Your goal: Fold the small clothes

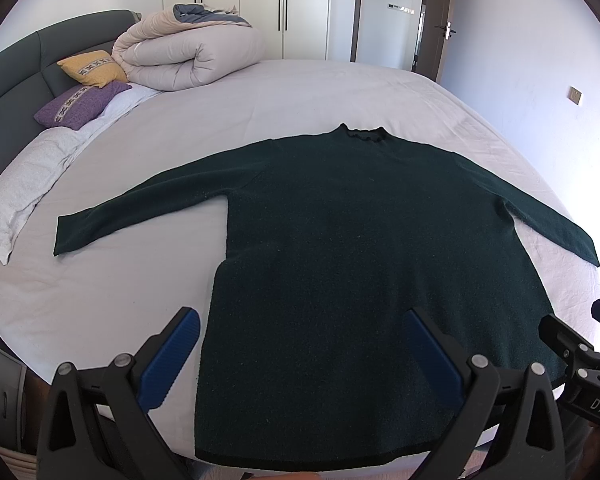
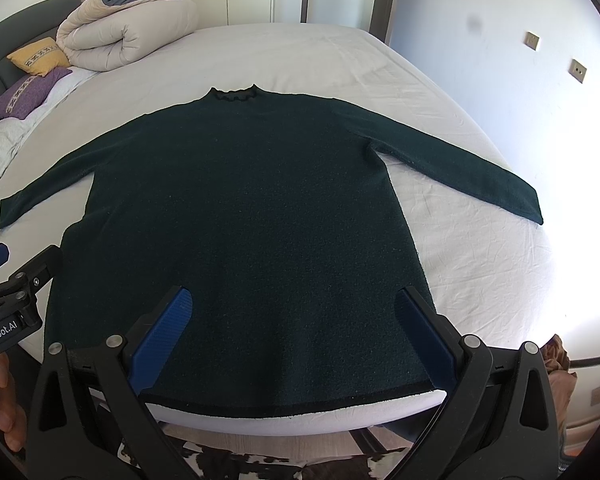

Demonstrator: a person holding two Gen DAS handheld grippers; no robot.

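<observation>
both claws hang at the near edge of the bed, spread wide and holding nothing. the left claw straddles the sweater's left side edge: its left pad is over bare sheet, its right pad over the knit. the right claw sits mostly over the body, with its right pad close to the sweater's right side edge.

the dark green sweater lies flat and face up on the bed, hem nearest the claws and along the mattress edge. its long axis runs straight away from them, up to the ruffled collar at the far end. the sleeves splay outward and slightly back toward the hem, the left sleeve on the left claw's side and the right sleeve on the right claw's. so each cuff is nearer to its own claw, which probably suits folding the sleeves inward first.

beyond, a rolled duvet and two cushions lie by the headboard, well apart from the sweater.
</observation>
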